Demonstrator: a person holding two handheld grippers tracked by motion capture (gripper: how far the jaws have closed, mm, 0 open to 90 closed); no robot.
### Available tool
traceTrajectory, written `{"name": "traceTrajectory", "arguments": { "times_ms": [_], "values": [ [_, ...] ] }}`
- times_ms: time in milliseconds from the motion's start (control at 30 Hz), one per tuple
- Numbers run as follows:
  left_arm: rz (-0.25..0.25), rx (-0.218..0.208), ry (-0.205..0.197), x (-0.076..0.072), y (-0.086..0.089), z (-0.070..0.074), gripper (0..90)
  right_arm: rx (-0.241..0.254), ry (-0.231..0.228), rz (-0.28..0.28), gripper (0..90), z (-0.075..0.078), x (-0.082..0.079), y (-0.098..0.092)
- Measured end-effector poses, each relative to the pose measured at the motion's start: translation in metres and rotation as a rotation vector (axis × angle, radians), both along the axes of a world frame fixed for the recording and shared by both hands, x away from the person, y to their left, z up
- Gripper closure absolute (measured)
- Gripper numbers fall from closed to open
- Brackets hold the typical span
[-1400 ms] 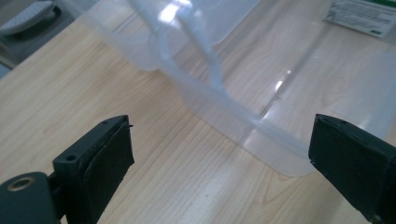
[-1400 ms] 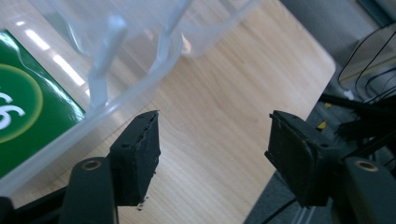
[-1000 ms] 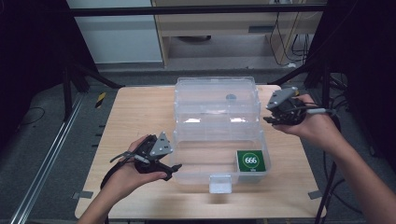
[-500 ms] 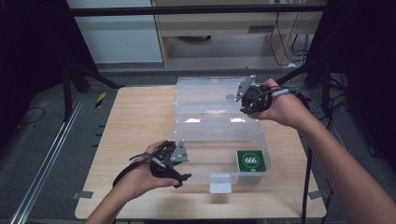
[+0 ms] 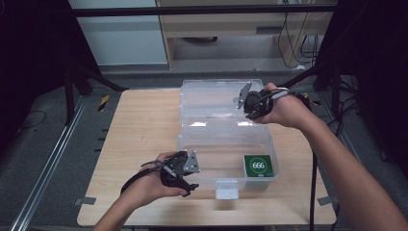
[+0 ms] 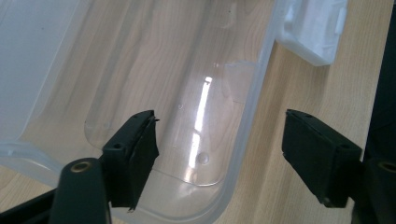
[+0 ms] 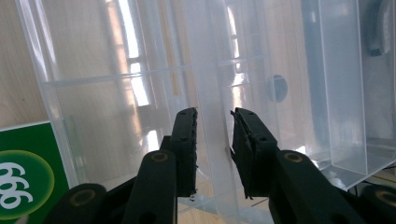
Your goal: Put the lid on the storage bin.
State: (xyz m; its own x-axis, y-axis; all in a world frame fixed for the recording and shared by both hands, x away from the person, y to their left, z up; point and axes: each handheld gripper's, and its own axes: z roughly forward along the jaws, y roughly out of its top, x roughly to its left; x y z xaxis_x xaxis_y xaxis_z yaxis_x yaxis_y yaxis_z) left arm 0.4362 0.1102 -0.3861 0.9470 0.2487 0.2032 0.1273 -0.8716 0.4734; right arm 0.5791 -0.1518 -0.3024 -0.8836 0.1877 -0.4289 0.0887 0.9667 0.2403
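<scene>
High view: right tool (image 5: 246, 102) now over lid (image 5: 211, 96).

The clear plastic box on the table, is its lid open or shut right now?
Open. The lid lies swung back behind the clear plastic box, whose inside is uncovered, with a green card visible in it.

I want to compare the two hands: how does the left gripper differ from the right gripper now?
The left gripper is at the box's near corner, the right gripper at the raised lid. The left jaws stand wide astride the box wall without touching; the right jaws are narrow around the lid edge, a slim gap remaining. Both have just been closing.
</scene>
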Motion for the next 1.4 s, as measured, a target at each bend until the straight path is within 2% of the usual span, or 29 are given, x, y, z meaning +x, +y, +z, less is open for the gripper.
{"name": "traceTrajectory", "arguments": {
  "times_ms": [133, 400, 467, 633, 667, 767, 800, 1000, 1400],
  "values": [
    [-0.015, 0.010, 0.015, 0.001, 0.000, -0.003, 34.7, -0.021, 0.000, 0.010, 75.1, -0.002, 0.000, 0.002],
    [-0.038, 0.031, 0.030, 0.002, -0.003, -0.008, 41.8, -0.023, 0.000, 0.025, 78.2, -0.002, 0.002, 0.002],
    [-0.053, 0.051, 0.039, 0.002, -0.006, -0.010, 49.4, -0.021, 0.001, 0.027, 78.5, -0.002, 0.002, 0.002],
    [-0.072, 0.067, 0.064, 0.003, -0.012, -0.013, 55.6, -0.020, 0.000, 0.029, 78.7, -0.003, 0.002, 0.002],
    [-0.075, 0.072, 0.070, 0.004, -0.014, -0.013, 61.3, -0.023, 0.000, 0.029, 78.9, -0.002, 0.002, 0.003],
    [-0.090, 0.085, 0.083, 0.006, -0.016, -0.013, 65.6, -0.027, 0.002, 0.035, 79.1, -0.002, 0.002, 0.003],
    [-0.083, 0.078, 0.086, 0.005, -0.017, -0.014, 67.5, -0.028, 0.002, 0.036, 79.2, -0.002, 0.002, 0.003],
    [-0.073, 0.098, 0.092, 0.008, -0.018, -0.015, 79.4, -0.031, 0.001, 0.044, 79.6, -0.002, 0.003, 0.003],
    [-0.051, 0.081, 0.084, 0.007, -0.018, -0.016, 79.9, -0.052, -0.011, 0.069, 83.2, -0.001, -0.003, 0.008]
  ]
}}
